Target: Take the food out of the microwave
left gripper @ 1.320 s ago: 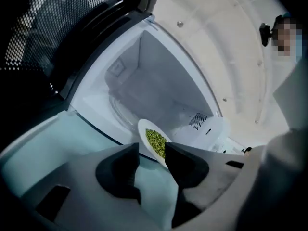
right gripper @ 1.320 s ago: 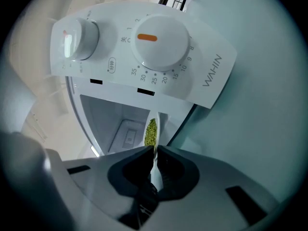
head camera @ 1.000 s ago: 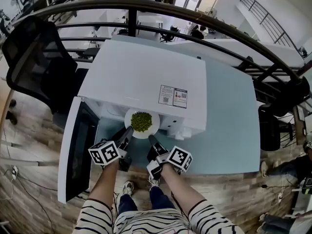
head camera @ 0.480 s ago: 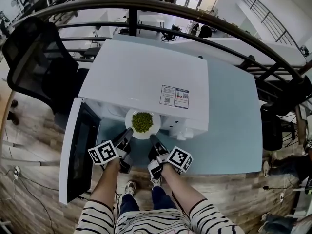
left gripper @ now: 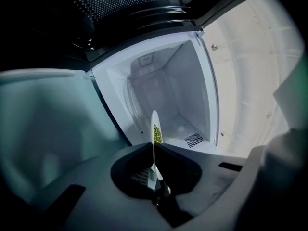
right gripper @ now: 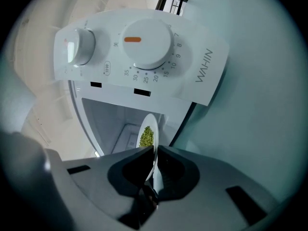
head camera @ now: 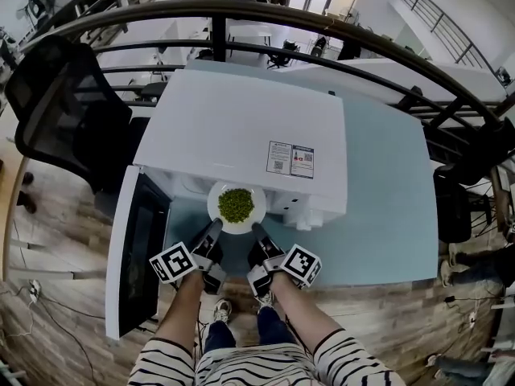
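1. A pale blue bench [head camera: 386,191] stands on a wood floor [head camera: 56,328] below a dark railing [head camera: 338,24], with a black chair [head camera: 68,107] at its left.
2. A white microwave [head camera: 241,127] sits on the bench, and its door [head camera: 137,252] is swung wide open to the left.
3. A white plate [head camera: 219,203] with a heap of green peas [head camera: 236,203] is at the mouth of the microwave, jutting out in front of the cavity above the bench.
4. The left tongs [head camera: 215,226] have just been closing and pinch the plate's near-left rim. The left gripper view shows that rim edge-on between the jaws, with the white cavity behind.
5. The right tongs [head camera: 256,230] are clamped narrow on the near-right rim. The right gripper view shows the plate edge-on between the jaws, under a timer dial [right gripper: 147,44] and a second knob [right gripper: 82,46].
6. Bare forearms in striped sleeves [head camera: 346,360] reach forward from the bottom of the head view to the tongs.
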Available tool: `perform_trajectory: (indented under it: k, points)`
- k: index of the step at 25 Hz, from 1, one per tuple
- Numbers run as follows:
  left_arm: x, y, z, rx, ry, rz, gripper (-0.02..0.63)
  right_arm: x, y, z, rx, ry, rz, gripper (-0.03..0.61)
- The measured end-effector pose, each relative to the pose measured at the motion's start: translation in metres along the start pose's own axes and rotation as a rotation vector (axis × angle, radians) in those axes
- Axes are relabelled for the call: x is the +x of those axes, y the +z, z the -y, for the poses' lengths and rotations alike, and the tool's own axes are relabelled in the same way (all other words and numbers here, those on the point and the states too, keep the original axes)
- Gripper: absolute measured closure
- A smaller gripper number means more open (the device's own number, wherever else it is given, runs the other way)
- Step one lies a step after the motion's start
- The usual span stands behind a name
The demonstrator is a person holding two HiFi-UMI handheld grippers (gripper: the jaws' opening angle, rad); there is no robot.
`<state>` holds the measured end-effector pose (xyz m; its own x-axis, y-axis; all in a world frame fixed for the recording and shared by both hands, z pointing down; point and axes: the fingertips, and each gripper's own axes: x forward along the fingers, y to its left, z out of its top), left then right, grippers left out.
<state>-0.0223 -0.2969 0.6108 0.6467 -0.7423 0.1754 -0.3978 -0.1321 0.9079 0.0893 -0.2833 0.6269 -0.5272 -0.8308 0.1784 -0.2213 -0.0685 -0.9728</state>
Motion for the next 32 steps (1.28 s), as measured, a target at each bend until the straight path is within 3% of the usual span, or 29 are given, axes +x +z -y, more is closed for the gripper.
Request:
perform_trajectory:
  k: [12,20,24,32]
  points:
    - [-0.026,-0.022,0.035,-0.005,-0.075,-0.038,0.583,-0.048,-0.012,-0.024,-0.016,0.024,0.075,0.537]
    - [-0.063,-0.046,0.061,0.035,-0.113,-0.133,0.583,-0.100,-0.036,-0.046,-0.078,0.040,0.172,0.537]
    - [-0.077,-0.057,0.078,0.039,-0.185,-0.169,0.583,-0.125,-0.048,-0.053,-0.089,0.023,0.232,0.537]
    - [-0.102,-0.080,0.092,0.046,-0.169,-0.229,0.583,-0.166,-0.061,-0.067,-0.082,0.017,0.299,0.536]
